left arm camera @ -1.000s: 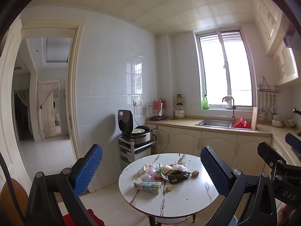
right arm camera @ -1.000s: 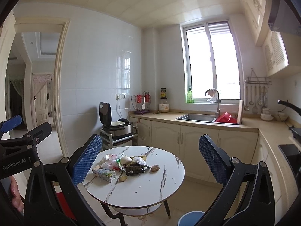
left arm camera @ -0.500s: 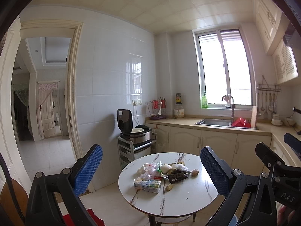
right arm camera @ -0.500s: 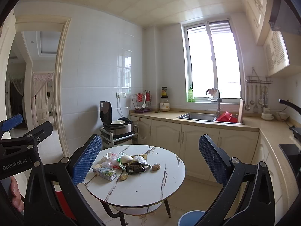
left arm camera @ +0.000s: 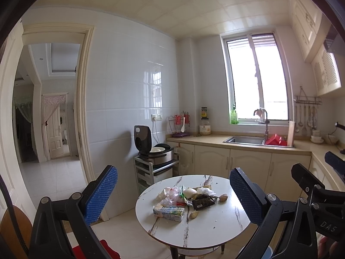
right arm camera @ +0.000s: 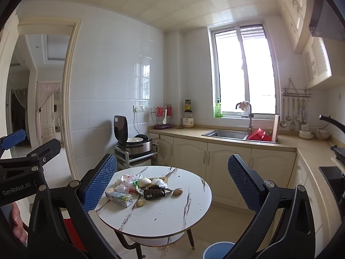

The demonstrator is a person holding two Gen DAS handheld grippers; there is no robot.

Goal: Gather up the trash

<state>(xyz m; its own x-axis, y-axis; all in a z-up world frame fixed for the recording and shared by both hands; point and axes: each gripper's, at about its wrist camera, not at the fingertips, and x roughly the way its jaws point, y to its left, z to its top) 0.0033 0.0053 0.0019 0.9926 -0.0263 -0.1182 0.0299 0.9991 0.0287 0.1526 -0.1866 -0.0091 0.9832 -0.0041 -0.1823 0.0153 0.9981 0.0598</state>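
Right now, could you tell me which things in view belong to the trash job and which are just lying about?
For the job: carton, dark wrapper, plastic bags, two brown scraps, all on the table; blue bin on the floor; both grippers, open, left and right.

Lying about: rice cooker, sink, green bottle, jar.

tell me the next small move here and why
Probably step closer and lower the right gripper toward the trash pile on the round table. Both grippers are open and empty, well short of the table, and the pile lies untouched. The left gripper is no nearer. The blue bin stands on the floor by the table.
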